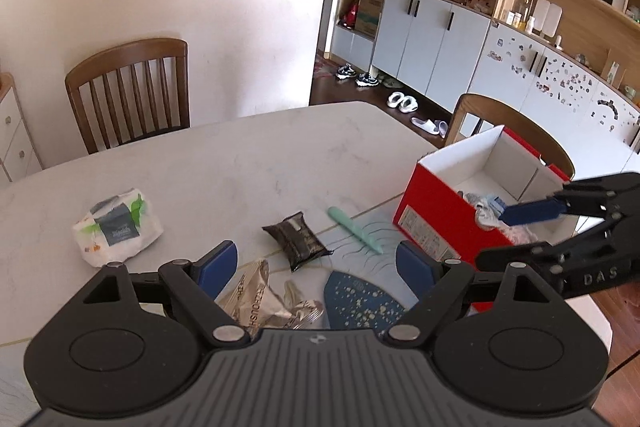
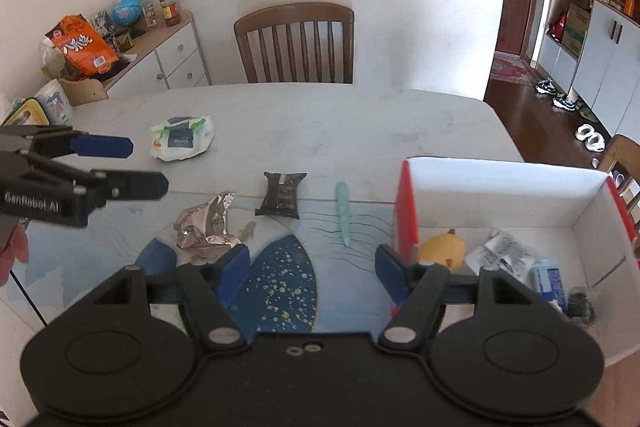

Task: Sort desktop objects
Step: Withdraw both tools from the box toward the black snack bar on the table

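Both grippers hover empty, fingers wide: left gripper (image 1: 316, 263) above a crumpled foil wrapper (image 1: 264, 301), right gripper (image 2: 312, 265) by the red box (image 2: 406, 203) (partly filled) at the worktop's (image 2: 320, 123) right edge.

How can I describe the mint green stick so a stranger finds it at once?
Start at the red box on the table. Just left of it the green stick lies flat on the blue mat. It is the only long, thin, smooth thing; its neighbours are crumpled packets.
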`<state>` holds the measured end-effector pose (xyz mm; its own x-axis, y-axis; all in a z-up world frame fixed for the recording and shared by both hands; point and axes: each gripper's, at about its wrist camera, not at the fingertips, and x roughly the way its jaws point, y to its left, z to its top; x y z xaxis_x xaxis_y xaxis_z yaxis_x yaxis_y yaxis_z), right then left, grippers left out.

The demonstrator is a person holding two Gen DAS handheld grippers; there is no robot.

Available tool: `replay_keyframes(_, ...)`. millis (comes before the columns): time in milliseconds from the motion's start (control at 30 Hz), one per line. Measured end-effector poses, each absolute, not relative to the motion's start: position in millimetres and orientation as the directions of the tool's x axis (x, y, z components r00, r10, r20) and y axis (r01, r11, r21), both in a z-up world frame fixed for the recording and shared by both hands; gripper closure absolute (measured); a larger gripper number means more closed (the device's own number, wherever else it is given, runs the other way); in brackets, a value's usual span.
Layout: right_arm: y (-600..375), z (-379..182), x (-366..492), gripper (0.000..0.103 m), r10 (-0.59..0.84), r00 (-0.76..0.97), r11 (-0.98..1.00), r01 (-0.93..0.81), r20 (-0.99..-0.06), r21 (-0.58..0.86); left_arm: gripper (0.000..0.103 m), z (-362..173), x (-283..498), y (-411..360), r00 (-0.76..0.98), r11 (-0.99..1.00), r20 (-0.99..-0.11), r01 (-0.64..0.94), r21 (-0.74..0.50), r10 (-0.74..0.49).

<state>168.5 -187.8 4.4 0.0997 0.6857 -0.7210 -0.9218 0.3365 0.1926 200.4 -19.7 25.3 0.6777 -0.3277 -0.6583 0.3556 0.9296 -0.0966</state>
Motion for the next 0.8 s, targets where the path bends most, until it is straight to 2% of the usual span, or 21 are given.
replay_keyframes(33,-184,3,168,0.033,0.683,0.099,0.335,-0.923,-0.723,0.19,0.016,22,200,-17,0.676,0.929,-0.659,0.356,-0.1,-0.33)
replay_keyframes(133,-174,-2,166,0.033,0.676,0.098,0.336,-0.923,-0.73,0.187,0.0,13,200,-13,0.67,0.925,-0.661,0.364,-0.106,-0.34)
replay_keyframes(500,-131,-21,166,0.033,0.659,0.082,0.324,-0.928,-0.747,0.184,0.0,-28,204,-7,0.633,0.905,-0.678,0.41,-0.116,-0.374)
replay_keyframes(800,-100,-38,163,0.034,0.646,0.057,0.291,-0.94,-0.761,0.176,0.0,-54,209,-6,0.636,0.889,-0.675,0.454,-0.064,-0.374)
